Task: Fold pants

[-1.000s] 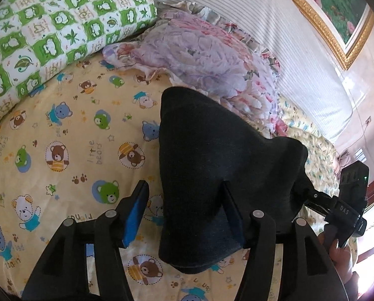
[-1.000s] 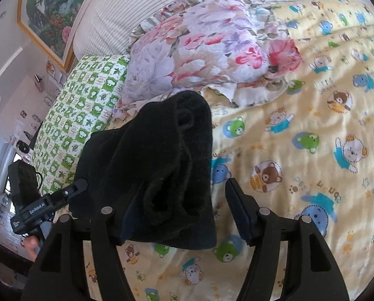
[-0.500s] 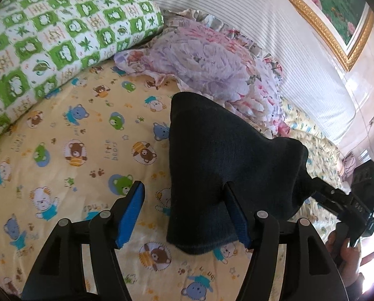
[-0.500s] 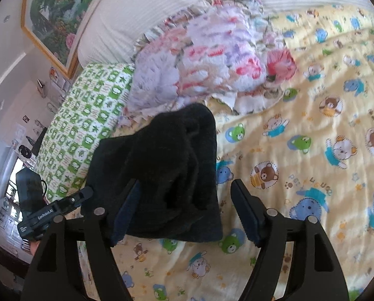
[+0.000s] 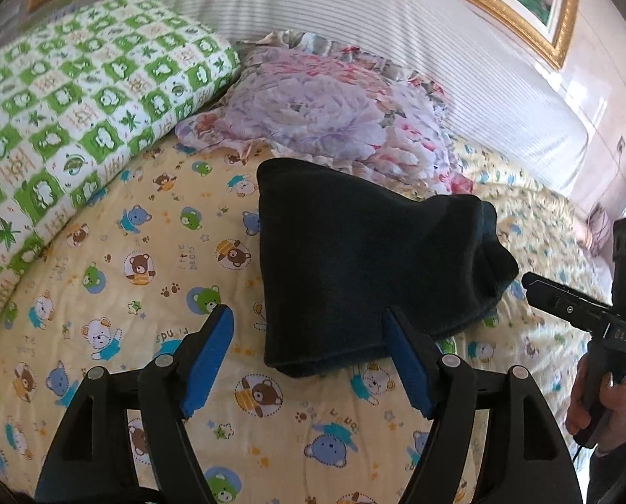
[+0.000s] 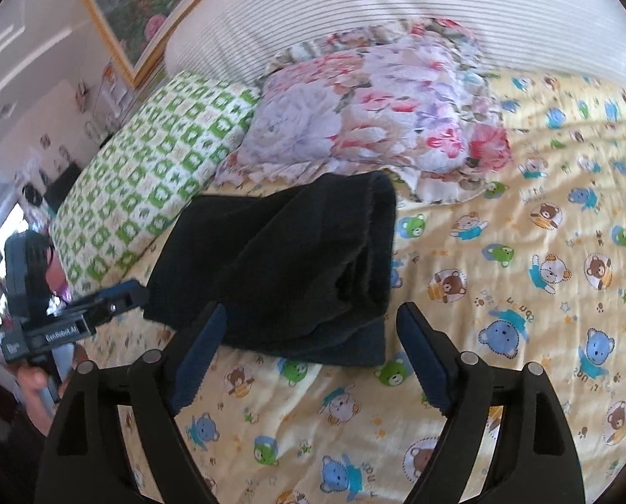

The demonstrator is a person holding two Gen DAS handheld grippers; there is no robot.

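Note:
The dark folded pants (image 5: pixel 367 260) lie as a compact bundle on the yellow bear-print sheet (image 5: pixel 115 294), close to the pillows. In the right wrist view the pants (image 6: pixel 296 269) show a thick rolled fold on their right side. My left gripper (image 5: pixel 308 348) hangs just in front of the bundle's near edge; its jaws are opening and nothing is pressed between the blue pads. My right gripper (image 6: pixel 313 344) stands likewise before the bundle's near edge, jaws opening, with the cloth lying free beyond the pads. Each gripper shows at the edge of the other's view.
A green-checked pillow (image 5: pixel 69 109) and a floral pillow (image 5: pixel 325 113) lie behind the pants against a striped headboard (image 5: pixel 354 12). A gold-framed picture (image 5: pixel 518 0) hangs above. A hand (image 5: pixel 598 403) holds the right gripper's handle at the right. Bear-print sheet (image 6: pixel 522 277) stretches right.
Both grippers have let go of the pants, opened wider and drawn back and up. The bundle now lies loose on the sheet, beyond the pads instead of between them.

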